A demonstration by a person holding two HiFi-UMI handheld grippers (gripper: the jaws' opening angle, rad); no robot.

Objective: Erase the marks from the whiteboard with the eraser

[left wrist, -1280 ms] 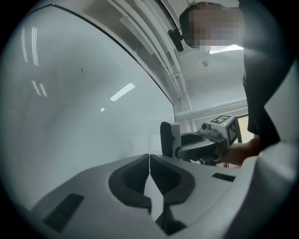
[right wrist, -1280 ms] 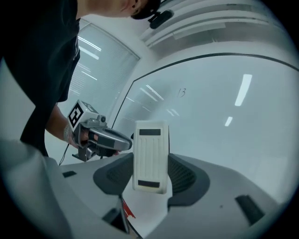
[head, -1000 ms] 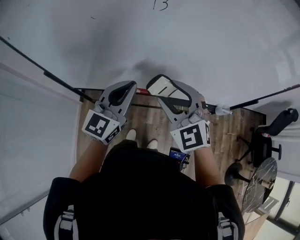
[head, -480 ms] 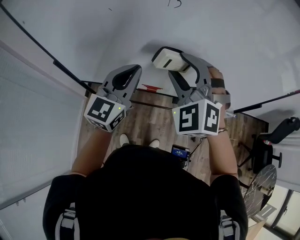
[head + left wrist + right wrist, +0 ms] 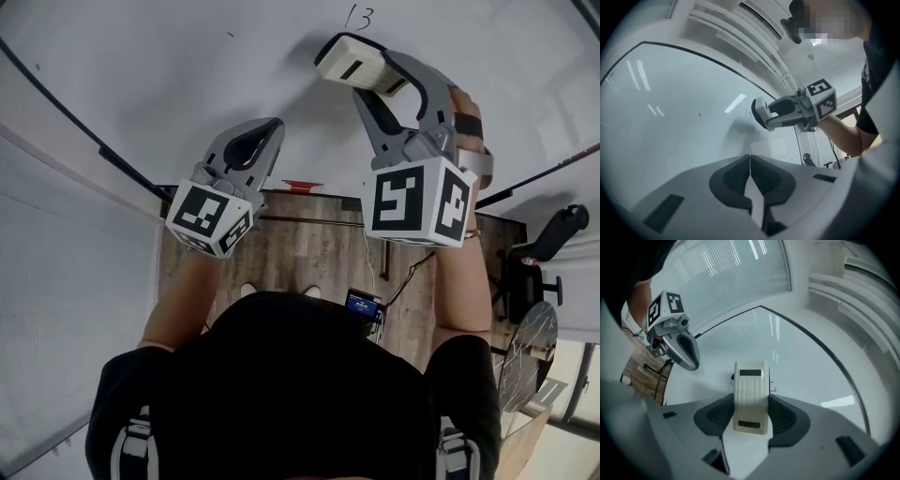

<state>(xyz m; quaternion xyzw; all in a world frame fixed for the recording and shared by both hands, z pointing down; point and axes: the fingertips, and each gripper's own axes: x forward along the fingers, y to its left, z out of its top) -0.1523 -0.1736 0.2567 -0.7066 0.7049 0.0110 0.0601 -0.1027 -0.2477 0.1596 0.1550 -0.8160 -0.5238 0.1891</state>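
Eraser (image 5: 361, 64) sits pinched across its sides in our right gripper (image 5: 751, 405), jaws pressed onto its ribbed cream body, and it is held up against the upper part of the whiteboard (image 5: 141, 75). Its wiping face is turned toward the board, just below the handwritten "13" (image 5: 359, 16). From the left gripper view it looks very near the surface, though we cannot tell whether it touches.

We judge that we are at the approach: the eraser is brought to the marks and the wipe itself is not yet done, since the "13" reads whole. The next move calls for pressing the felt flat to the board and sweeping up over the numerals, keeping the face square so that an edge does not skip. A small dash (image 5: 231, 34) further left will want a second pass.

Our left gripper (image 5: 750, 163) hangs lower and to the left with its jaws pressed together on nothing, apart from the board and clear of the wiping path.

Nothing stands between eraser and marks. Below us we see wooden floor (image 5: 309, 253), a small device with a blue screen (image 5: 363, 304), and a dark office chair (image 5: 553, 234) off to the right, all well away.
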